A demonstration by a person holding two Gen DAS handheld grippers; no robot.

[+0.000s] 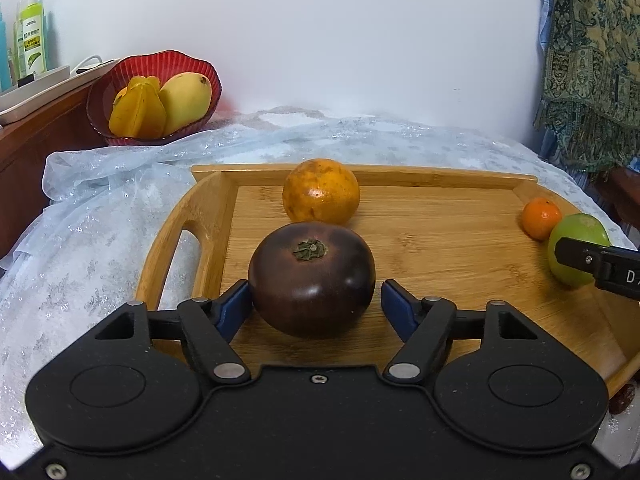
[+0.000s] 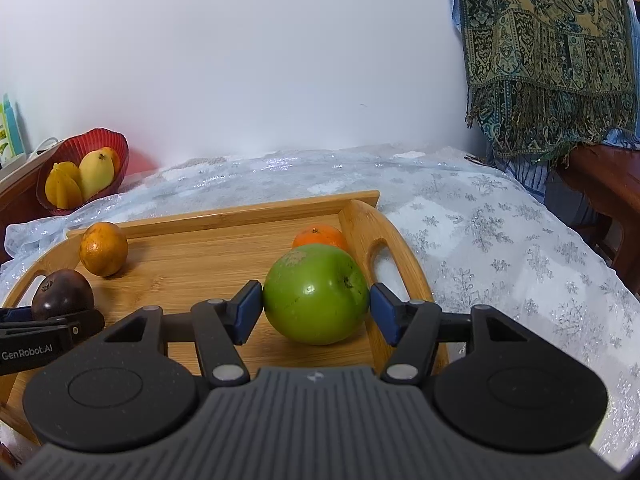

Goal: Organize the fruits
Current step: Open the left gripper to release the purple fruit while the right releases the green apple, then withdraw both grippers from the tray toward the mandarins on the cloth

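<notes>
A dark purple round fruit sits on the wooden tray, between the blue pads of my open left gripper; the left pad touches it, the right pad stands just off it. A green apple sits at the tray's right end between the pads of my open right gripper, with small gaps either side. A large orange lies behind the purple fruit. A small tangerine lies behind the apple. A red bowl at back left holds a mango and a starfruit.
The tray lies on a white glittery cloth over a table. A wooden cabinet with bottles stands at left. A patterned shawl hangs at right above dark wooden furniture. A white wall is behind.
</notes>
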